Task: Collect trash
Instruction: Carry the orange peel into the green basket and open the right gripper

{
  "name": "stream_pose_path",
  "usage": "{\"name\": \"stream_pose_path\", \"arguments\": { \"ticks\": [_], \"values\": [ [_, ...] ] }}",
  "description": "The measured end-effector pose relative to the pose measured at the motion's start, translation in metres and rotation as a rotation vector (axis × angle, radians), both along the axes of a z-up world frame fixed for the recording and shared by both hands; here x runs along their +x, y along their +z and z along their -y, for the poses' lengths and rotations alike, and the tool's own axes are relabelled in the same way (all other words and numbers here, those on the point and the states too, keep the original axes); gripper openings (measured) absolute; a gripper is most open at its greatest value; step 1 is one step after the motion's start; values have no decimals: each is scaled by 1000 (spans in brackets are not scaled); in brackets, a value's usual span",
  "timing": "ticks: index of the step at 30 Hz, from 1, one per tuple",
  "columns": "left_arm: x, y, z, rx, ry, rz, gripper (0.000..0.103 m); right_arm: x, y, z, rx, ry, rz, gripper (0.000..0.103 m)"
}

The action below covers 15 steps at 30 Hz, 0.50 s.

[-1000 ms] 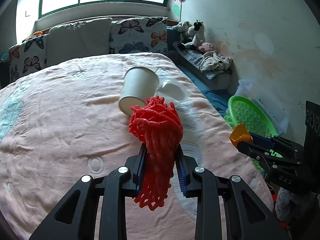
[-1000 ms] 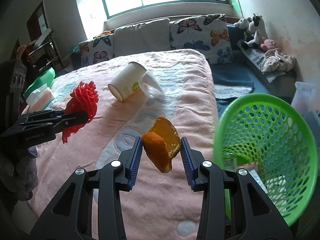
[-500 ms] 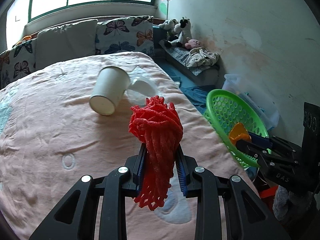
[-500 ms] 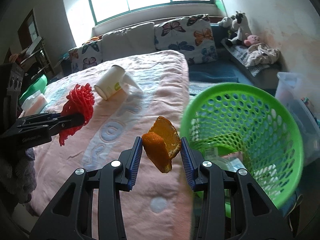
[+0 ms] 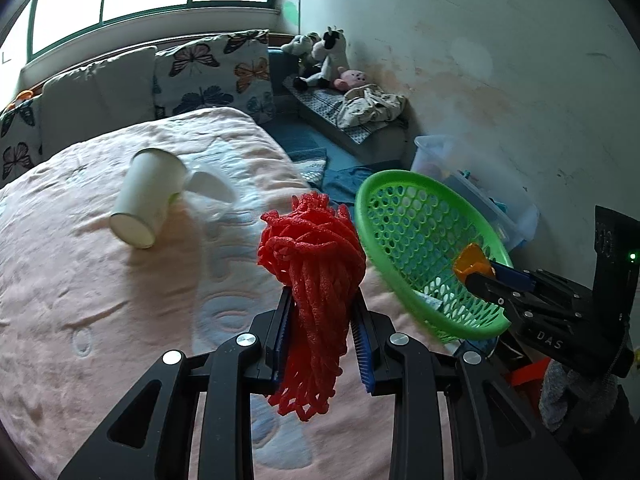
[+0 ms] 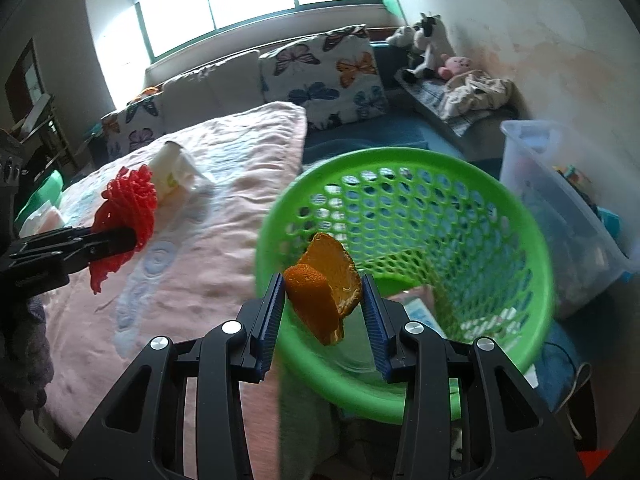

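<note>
The left gripper (image 5: 320, 320) is clamped tight on a red foam net (image 5: 314, 264), whose bunched head sticks up past the fingertips while its loose tail hangs down between the black arms. It is held above the pink bed (image 5: 100, 300), just short of the bed's edge. The right gripper (image 6: 323, 308) pinches a curled piece of orange peel (image 6: 324, 284) between its blue pads, jaws only partly apart, right over the near rim of the green basket (image 6: 500, 208) on the floor beside the bed. The basket's bottom is hard to read: some pale scraps show through the mesh, but I cannot tell what they are. A white paper cup (image 5: 146, 200) lies on its side on the bed, with something clear and crumpled (image 5: 210, 188) touching its base. From the right wrist view the red net half hides that cup.
</note>
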<state>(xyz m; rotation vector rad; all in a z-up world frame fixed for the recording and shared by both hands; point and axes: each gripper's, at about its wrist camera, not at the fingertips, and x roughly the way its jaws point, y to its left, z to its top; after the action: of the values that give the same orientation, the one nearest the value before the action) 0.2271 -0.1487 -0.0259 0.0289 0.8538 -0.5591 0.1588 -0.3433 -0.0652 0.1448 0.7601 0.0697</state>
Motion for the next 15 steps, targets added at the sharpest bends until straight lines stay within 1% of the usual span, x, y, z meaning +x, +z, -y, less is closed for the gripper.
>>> {"name": "stream_pose_path", "arguments": {
  "ticks": [8,15],
  "values": [
    [2,-1,27,7,-45,-6,27,-1,-9,31,-5,-57,-23,41],
    [5,-2,51,21,-82,-10,27,-1,-18,48,-3,-91,-43,42]
  ]
}}
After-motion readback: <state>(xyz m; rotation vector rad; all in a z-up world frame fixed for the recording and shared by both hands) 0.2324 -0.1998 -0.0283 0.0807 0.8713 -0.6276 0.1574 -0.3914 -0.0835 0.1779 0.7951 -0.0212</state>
